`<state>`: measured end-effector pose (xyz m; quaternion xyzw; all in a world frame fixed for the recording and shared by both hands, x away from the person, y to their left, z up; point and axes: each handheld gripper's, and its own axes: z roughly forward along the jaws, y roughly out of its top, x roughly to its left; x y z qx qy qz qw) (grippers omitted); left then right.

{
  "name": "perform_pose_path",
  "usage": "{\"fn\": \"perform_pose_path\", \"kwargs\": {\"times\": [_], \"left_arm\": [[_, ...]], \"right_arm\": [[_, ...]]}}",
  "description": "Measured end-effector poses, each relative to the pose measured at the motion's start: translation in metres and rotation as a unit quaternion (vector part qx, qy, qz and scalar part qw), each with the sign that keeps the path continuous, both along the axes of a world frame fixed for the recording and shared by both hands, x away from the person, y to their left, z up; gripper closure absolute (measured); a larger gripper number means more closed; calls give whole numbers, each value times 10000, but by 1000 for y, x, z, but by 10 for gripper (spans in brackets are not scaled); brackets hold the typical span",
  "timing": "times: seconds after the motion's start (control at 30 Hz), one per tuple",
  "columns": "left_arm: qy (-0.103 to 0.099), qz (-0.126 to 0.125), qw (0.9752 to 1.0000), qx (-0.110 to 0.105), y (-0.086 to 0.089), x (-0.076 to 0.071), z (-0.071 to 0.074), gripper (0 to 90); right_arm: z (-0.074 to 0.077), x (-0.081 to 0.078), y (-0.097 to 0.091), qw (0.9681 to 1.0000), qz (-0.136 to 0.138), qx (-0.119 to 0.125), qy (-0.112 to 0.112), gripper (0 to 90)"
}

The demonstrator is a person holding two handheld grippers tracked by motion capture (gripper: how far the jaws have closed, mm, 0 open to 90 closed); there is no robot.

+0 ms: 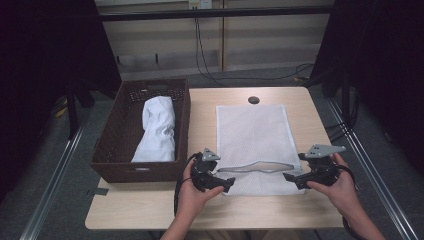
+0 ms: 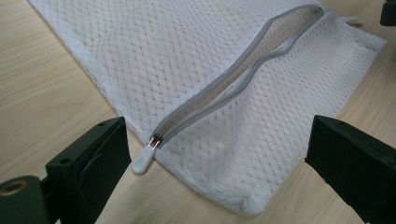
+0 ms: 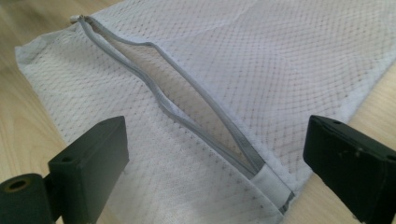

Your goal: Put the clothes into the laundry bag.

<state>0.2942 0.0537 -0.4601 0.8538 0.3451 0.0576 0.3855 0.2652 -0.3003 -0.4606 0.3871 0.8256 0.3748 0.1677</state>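
Left tongs [image 2: 219, 154] nearest lens: jaws spread wide, holding nothing, poised either side of the zip end of the mesh laundry bag [image 1: 252, 135]. White zip pull [image 2: 144, 159] lies just beside the left jaw, at the bag's corner. Right tongs [image 3: 215, 154] likewise wide open and empty, straddling the zip's stop tab [image 3: 273, 186] at the far end. Zip [image 1: 255, 167] gapes open along the bag's near edge. Bag flat on bench [image 1: 205, 212]. Beyond, left: wicker basket [image 1: 112, 150] with rolled white cloth [image 1: 157, 130] inside. Likely step: spreading the mouth. Pinch one zip edge only, not both layers, and lift gently.
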Motion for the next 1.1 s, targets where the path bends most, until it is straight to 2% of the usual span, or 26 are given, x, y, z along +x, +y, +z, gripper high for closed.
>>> {"fn": "perform_pose_path", "kwargs": {"times": [0.13, 0.2, 0.3, 0.4, 0.47, 0.5, 0.6, 0.73, 0.83, 1.0, 1.1], "left_arm": [[22, -25, 10000, -26, 2, 2, 1, 41], [81, -125, 9999, -57, 3, 2, 1, 36], [230, -137, 9996, -67, 3, 2, 1, 31], [158, -107, 9995, -252, 3, 2, 7, 31], [180, -135, 9994, -281, 3, 1, 9, 31], [190, -134, 9993, -309, 2, 0, 9, 31], [201, -156, 9993, -276, 3, -1, 9, 34], [265, -187, 9994, -138, 4, 0, 5, 36], [281, -193, 9993, -133, 4, 1, 4, 37], [253, -225, 9994, -50, 0, 3, 5, 39], [254, -214, 9994, -106, -3, 4, 6, 39]], "right_arm": [[-1, 3, 5, 10000, 36, -17, 27, 84], [-2, 3, 7, 9999, 95, 54, 3, 98], [-1, 2, 9, 10000, 13, -39, 68, 95], [-2, 1, 11, 9998, 175, -117, -41, 108], [-1, 0, 11, 9998, 113, -148, 15, 114], [0, 0, 11, 9999, 103, -69, -8, 142], [3, -2, 11, 9999, 129, -28, -41, 215], [7, 0, 12, 9998, 192, 39, -71, 255], [8, 3, 14, 9996, 213, 43, -168, 278], [9, 8, 20, 9997, 216, 12, -139, 287], [10, 10, 27, 9994, 322, -53, -99, 302]]}}
